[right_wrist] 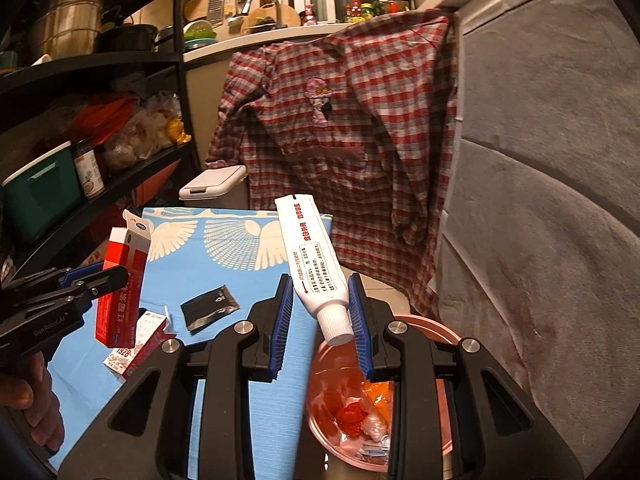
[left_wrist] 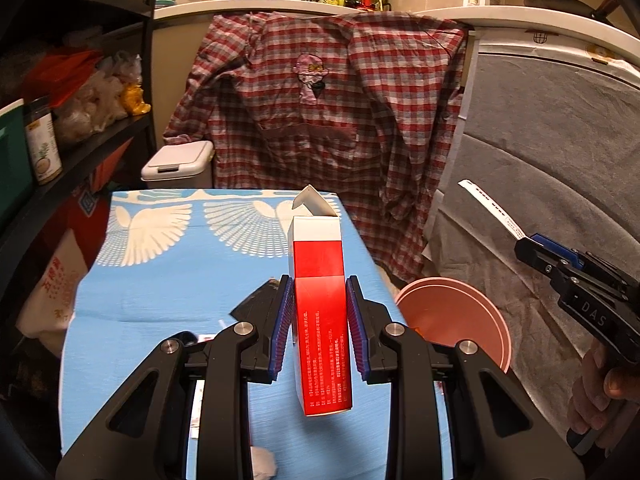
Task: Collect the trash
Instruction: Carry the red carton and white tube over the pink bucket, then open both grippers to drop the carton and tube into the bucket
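Red carton (left_wrist: pixel 320 312) clamped upright between blue pads of left gripper (left_wrist: pixel 319 320), flap open at top, lifted clear of blue cloth (left_wrist: pixel 160 280). White tube (right_wrist: pixel 310 256) pinched near its cap between pads of right gripper (right_wrist: pixel 322 320), cap down, crimped end tilted toward 11 o'clock. Pink bin (right_wrist: pixel 424 332) directly under cap, at 5 o'clock from tube; orange wrappers (right_wrist: pixel 352 412) and crumpled plastic inside. Same bin (left_wrist: pixel 456 320) at 3 o'clock from carton in left view, beside cloth edge. On cloth: black sachet (right_wrist: pixel 208 308) at 9 o'clock from tube, small red-and-white box (right_wrist: pixel 136 344) at 8 o'clock. Plaid shirt (left_wrist: pixel 328 120) hanging at 12 o'clock behind table; white lidded bin (left_wrist: pixel 180 162) at 11 o'clock. Dark shelf (right_wrist: pixel 100 120) at 10 o'clock. Grey cover (right_wrist: pixel 540 200) at 3 o'clock.
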Motion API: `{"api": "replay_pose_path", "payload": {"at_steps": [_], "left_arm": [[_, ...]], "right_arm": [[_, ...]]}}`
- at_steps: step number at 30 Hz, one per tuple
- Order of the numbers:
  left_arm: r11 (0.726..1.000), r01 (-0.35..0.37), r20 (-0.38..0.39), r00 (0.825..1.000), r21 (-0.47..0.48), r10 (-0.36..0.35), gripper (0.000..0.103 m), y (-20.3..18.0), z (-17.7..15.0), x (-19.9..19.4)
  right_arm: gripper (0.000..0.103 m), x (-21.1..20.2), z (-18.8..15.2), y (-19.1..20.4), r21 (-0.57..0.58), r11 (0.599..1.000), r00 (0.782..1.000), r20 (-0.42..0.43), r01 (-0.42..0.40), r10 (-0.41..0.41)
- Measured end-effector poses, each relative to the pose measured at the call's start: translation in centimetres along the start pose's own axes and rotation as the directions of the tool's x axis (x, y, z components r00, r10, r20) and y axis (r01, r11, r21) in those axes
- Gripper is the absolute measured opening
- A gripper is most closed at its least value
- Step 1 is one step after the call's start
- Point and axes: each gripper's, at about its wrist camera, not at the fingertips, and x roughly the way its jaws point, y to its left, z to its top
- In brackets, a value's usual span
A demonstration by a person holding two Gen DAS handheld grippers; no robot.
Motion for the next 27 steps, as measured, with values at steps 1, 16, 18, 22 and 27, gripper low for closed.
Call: {"api": "replay_pose_path", "payload": {"at_steps": [1, 16, 18, 22, 27], "left_arm": [[1.000, 0.001, 0.000, 1.000, 0.001, -0.001, 0.027, -0.3, 0.1, 0.2], [0.999, 0.042, 0.010, 0.999, -0.013, -0.042, 0.027, -4.7, 1.5, 1.7], [0.999, 0.053, 0.005, 0.999, -0.007, -0.053, 0.027, -5.6, 1.5, 2.1], [0.997, 0.073, -0.014, 0.997, 0.011, -0.073, 0.027, -7.2, 1.2, 3.3], [0.995, 0.100, -0.039, 0.994, 0.028, -0.099, 0.027, -8.5, 1.0, 4.5]], "right_arm": [[0.029, -0.1, 0.0, -0.3, 0.003, 1.000, 1.000, 0.002, 0.006, -0.006], [0.029, 0.2, 0.0, -3.8, 0.054, 0.996, 0.997, 0.000, 0.076, -0.076], [0.029, 0.3, -0.1, -4.2, 0.060, 0.995, 0.997, -0.004, 0.083, -0.083], [0.029, 0.5, -0.3, -4.9, 0.067, 0.993, 0.995, -0.013, 0.099, -0.099], [0.029, 0.7, -0.3, -5.6, 0.076, 0.991, 0.994, -0.018, 0.112, -0.111]]}}
